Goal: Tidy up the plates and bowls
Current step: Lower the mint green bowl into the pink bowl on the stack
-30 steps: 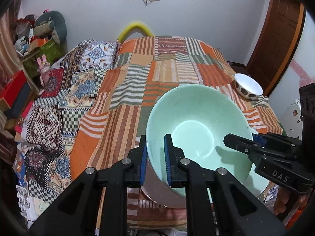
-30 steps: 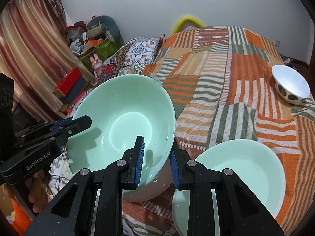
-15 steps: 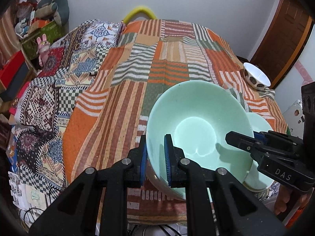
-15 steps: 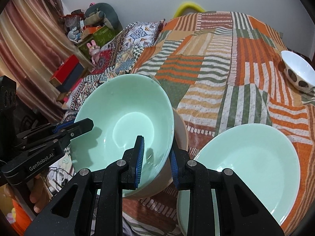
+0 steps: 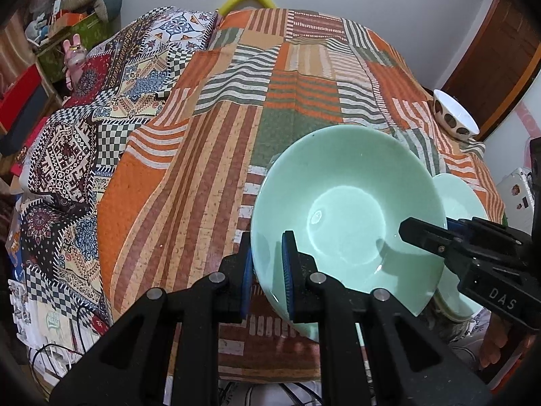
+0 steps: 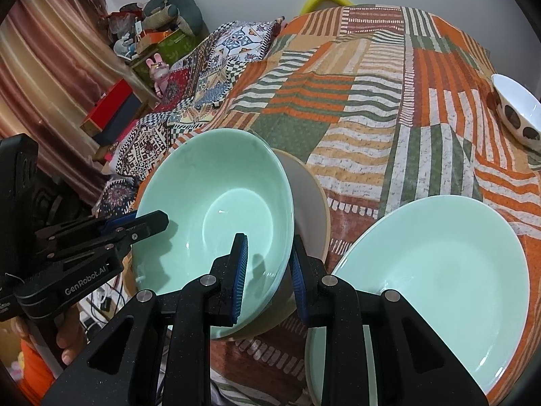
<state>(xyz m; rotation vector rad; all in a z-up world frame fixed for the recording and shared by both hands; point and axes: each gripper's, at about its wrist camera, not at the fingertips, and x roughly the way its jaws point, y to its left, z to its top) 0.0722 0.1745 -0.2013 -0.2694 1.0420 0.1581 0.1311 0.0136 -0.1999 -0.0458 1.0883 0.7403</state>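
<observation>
A green bowl (image 5: pixel 348 216) is held over the near edge of the bedspread (image 5: pixel 304 77). Its rim is clamped on one side by the left gripper (image 5: pixel 267 274) and on the opposite side by the right gripper (image 6: pixel 268 270); each pair of jaws is nearly closed, with only the thin wall between the blue pads. In the right wrist view the bowl is seen tilted inside a larger beige bowl (image 6: pixel 312 203), whose rim shows behind and below it; whether the two touch cannot be told. Just beside them, on the right, a green plate (image 6: pixel 439 270) is seen near the same edge. A white spotted bowl (image 6: pixel 517 108) is set well apart at the far right edge. The middle and far stretch of the bedspread is left open. A patterned quilt (image 5: pixel 84 142) is draped along the left side.
</observation>
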